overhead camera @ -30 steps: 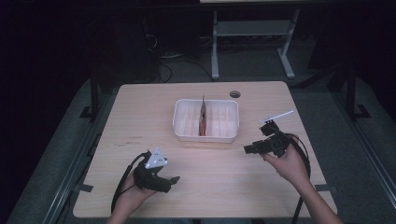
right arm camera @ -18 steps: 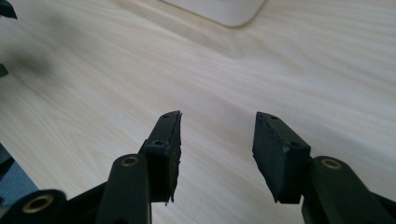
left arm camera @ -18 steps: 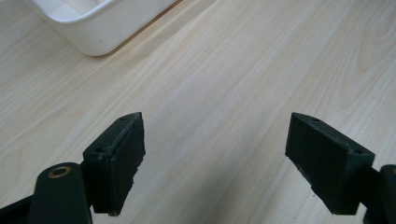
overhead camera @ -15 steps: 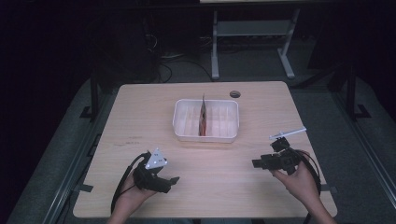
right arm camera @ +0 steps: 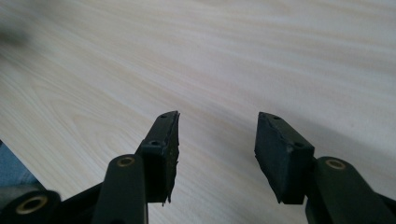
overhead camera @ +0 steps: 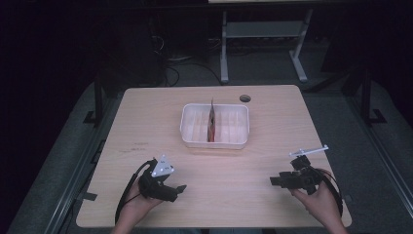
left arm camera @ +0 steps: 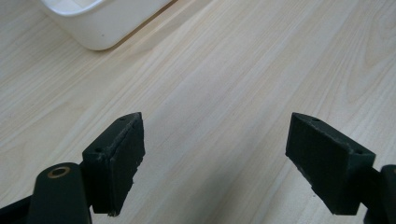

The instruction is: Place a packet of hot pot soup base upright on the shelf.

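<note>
The left gripper (overhead camera: 181,188) rests low on the near left part of the table (overhead camera: 272,122), its jaws wide apart with only bare wood between them. The right gripper (overhead camera: 273,181) is near the right edge; its jaws have just been opening and hold nothing. The white bin (overhead camera: 215,143), with a thin upright orange piece (overhead camera: 212,122) inside, stands in the table's middle, well apart from both.

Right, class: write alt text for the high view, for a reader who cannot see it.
A person's two hands rest at the near edge of a light wooden table, each holding a black gripper: the left gripper and the right gripper, both empty. Beyond them, mid-table, sits a white tray with a thin reddish-brown piece standing upright inside.
</note>
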Motion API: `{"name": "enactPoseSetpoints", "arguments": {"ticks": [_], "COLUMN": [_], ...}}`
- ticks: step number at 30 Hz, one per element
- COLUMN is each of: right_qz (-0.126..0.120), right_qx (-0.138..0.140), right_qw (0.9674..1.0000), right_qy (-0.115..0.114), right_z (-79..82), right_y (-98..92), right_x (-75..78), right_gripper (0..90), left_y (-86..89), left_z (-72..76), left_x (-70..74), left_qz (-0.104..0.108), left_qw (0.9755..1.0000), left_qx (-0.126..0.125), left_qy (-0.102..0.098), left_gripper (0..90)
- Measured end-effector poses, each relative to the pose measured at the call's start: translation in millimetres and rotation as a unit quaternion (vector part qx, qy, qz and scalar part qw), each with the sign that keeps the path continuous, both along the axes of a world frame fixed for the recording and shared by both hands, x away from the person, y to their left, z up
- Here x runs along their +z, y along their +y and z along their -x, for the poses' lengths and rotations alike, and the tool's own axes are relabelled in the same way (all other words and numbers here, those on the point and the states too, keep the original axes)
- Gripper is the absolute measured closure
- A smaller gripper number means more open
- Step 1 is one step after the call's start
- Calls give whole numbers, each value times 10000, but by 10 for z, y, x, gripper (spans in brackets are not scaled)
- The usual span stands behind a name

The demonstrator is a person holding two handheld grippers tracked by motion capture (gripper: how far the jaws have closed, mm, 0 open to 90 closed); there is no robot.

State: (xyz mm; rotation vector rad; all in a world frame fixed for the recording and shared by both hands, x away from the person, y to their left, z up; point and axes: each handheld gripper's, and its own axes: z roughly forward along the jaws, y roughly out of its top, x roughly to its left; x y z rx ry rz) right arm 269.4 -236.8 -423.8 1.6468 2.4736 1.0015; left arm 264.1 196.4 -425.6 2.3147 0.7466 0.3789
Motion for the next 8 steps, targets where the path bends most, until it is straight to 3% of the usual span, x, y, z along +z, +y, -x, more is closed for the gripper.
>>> {"name": "enactPoseSetpoints", "arguments": {"ticks": [8], "right_qz": [-72], "right_qx": [-165], "right_qw": [9998], "right_qy": [-113], "right_z": [152], "right_y": [-66], "right_x": [-174], "right_gripper": [473], "left_y": [-14], "left_z": [0], "left_x": [-15], "left_qz": [-8], "left_qw": [10000], "left_qx": [-10], "left_qy": [26], "left_gripper": [192]}}
